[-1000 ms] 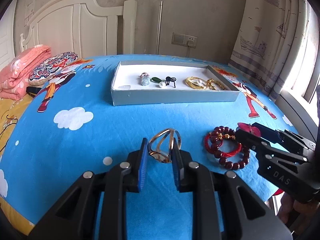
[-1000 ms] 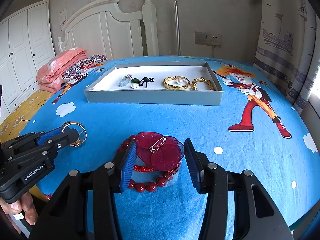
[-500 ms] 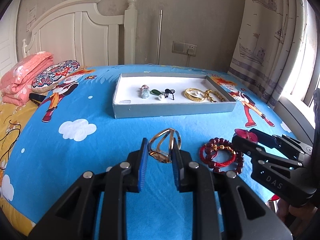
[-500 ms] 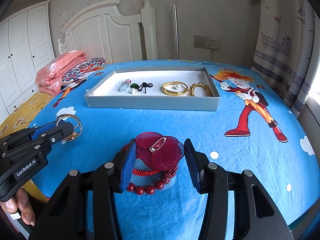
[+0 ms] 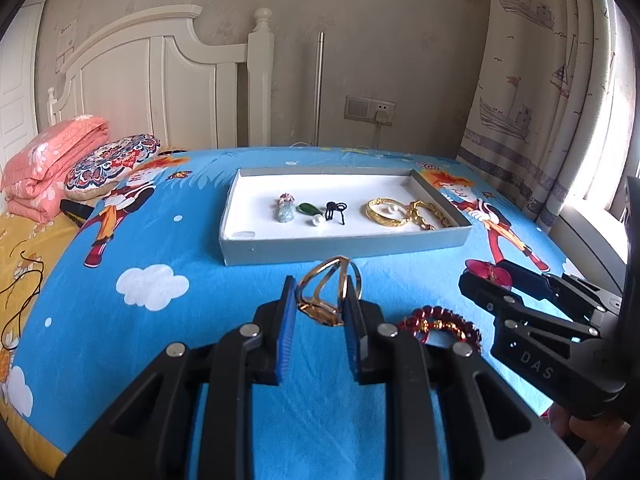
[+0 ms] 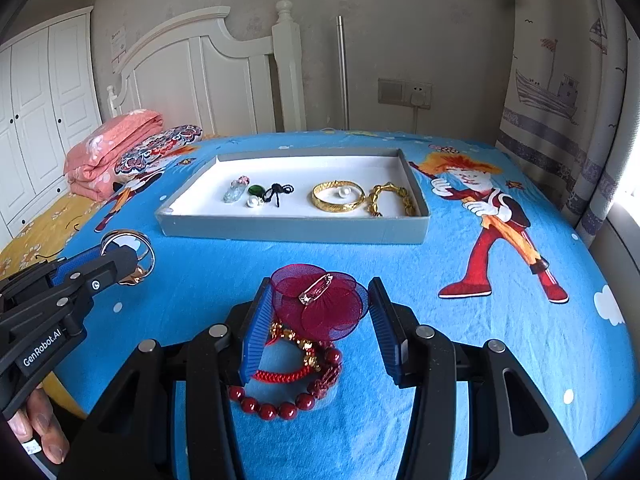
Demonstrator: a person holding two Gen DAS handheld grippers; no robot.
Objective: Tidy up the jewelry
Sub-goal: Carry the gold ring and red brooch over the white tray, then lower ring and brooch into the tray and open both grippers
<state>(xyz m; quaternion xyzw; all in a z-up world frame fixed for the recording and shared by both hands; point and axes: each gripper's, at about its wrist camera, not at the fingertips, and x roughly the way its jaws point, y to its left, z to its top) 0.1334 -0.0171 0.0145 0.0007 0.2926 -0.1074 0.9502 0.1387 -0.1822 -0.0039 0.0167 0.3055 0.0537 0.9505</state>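
Grey tray (image 6: 292,229) far: gold bangle (image 6: 338,197), chain, pendants inside. Left gripper (image 5: 320,304) clamps gold ring (image 5: 330,288); right gripper (image 6: 320,312) pinches red mesh brooch (image 6: 320,306) above bead bracelets (image 6: 292,380).

A gold openwork bangle (image 5: 330,290) stands upright, pinched between the left gripper (image 5: 318,304) pads; a dark red mesh flower brooch (image 6: 320,306) sits between the right gripper (image 6: 318,320) pads, with red bead bracelets (image 6: 294,376) lying beneath, on the sheet

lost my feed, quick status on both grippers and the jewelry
Left gripper shut on gold bangle. Right gripper shut on red brooch. Path to tray clear.
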